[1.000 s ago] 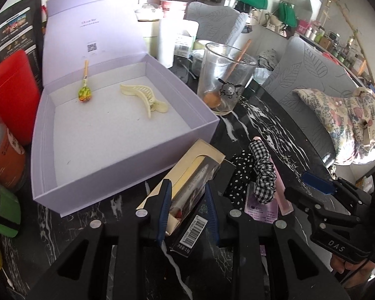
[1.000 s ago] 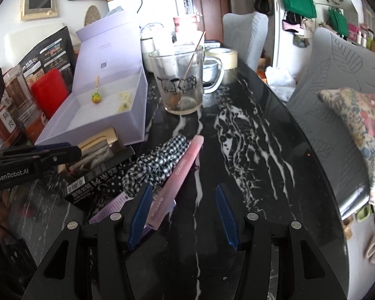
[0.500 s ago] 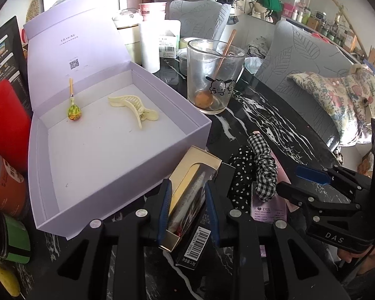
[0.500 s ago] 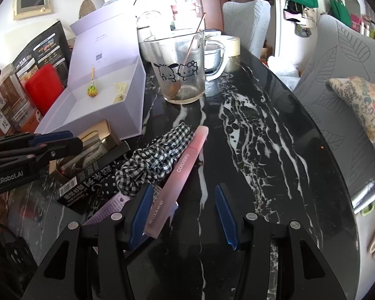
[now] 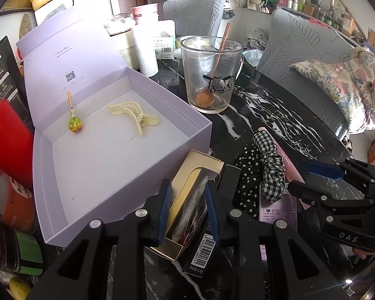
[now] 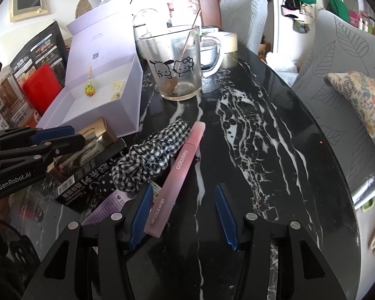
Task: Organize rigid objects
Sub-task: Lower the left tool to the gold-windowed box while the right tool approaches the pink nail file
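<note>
Meanwhile, the left gripper [image 5: 188, 211] was clamped on the gold box [image 5: 190, 197], at five o'clock of the lilac box [image 5: 117, 150]; the right gripper [image 6: 185, 211] stood apart around the pink box [image 6: 180, 172].

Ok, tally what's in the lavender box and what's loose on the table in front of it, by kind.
In the lavender box:
lollipop: 1
hair claw: 1
Outside it:
scrunchies, gingham and polka-dot: 2
gold box, in the left gripper: 1
pink box: 1
black box: 1
Total: 7
</note>
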A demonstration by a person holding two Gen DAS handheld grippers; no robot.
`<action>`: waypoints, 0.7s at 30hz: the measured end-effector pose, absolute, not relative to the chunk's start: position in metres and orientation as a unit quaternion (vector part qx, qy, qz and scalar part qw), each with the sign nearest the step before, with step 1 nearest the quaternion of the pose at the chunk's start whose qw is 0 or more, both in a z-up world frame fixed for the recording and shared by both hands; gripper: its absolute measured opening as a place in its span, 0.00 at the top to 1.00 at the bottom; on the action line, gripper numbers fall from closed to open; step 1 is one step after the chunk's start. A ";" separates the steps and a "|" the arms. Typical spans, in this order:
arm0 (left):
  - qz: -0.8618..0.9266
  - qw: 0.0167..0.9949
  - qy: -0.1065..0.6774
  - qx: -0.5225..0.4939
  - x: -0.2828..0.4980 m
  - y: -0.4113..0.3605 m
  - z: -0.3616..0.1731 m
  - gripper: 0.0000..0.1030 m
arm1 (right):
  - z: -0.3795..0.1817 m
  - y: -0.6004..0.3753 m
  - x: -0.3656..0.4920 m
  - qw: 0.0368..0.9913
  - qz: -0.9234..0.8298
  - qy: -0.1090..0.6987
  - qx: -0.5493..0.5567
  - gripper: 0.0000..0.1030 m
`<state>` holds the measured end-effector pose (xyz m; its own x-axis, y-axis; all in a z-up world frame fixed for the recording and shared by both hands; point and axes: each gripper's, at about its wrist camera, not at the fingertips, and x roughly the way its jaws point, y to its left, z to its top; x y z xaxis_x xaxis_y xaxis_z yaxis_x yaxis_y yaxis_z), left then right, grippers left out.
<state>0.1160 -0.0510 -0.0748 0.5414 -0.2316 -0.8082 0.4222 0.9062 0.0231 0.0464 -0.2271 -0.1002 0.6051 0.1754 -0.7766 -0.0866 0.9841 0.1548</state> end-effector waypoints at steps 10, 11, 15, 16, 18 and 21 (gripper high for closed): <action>-0.191 0.858 0.474 0.054 0.123 -0.033 -0.097 0.26 | -0.100 -0.230 0.046 0.895 0.074 0.437 0.053 0.50; -0.192 0.859 0.471 0.052 0.123 -0.032 -0.096 0.26 | -0.100 -0.230 0.046 0.895 0.074 0.437 0.053 0.50; -0.187 0.867 0.457 0.064 0.123 -0.034 -0.096 0.26 | -0.102 -0.230 0.046 0.894 0.075 0.438 0.053 0.50; -0.191 0.867 0.457 0.060 0.124 -0.034 -0.096 0.26 | -0.102 -0.230 0.047 0.894 0.074 0.438 0.053 0.50; -0.193 0.868 0.456 0.048 0.125 -0.034 -0.097 0.26 | -0.102 -0.232 0.047 0.895 0.073 0.436 0.055 0.50; -0.190 0.868 0.458 0.015 0.128 -0.031 -0.101 0.27 | -0.103 -0.234 0.049 0.895 0.070 0.437 0.056 0.58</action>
